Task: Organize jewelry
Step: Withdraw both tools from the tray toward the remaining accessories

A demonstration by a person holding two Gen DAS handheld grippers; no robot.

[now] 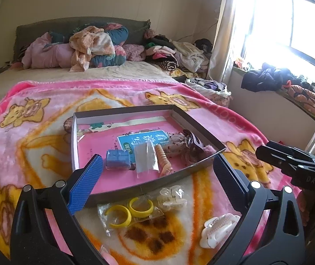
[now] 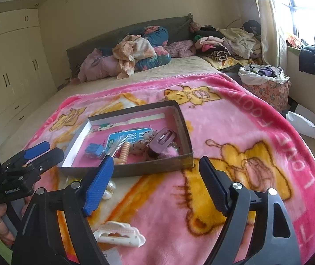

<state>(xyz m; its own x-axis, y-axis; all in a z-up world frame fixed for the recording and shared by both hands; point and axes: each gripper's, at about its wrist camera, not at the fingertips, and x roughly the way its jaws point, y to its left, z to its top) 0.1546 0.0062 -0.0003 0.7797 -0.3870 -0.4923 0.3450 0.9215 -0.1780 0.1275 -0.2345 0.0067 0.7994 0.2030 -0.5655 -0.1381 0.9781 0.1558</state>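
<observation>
A shallow box (image 1: pixel 122 110) is seen on the pink blanket (image 1: pixel 36 101) of the bed, w/ a blue block (image 1: pixel 117 159), clear packet (image 1: pixel 145 159), peach spiral hair tie (image 1: pixel 163 156) & purple claw clip (image 2: pixel 163 137) inside. Just in front of the box, outside it, yellow rings in a bag (image 1: pixel 128 212), a clear clip (image 1: pixel 172 198) & a white claw clip (image 1: pixel 218 226) are laid on the blanket. Left tongs (image 1: pixel 157 174) are held wide apart, nothing gripped. Right tongs (image 2: pixel 155 185) are likewise spread wide, empty.
</observation>
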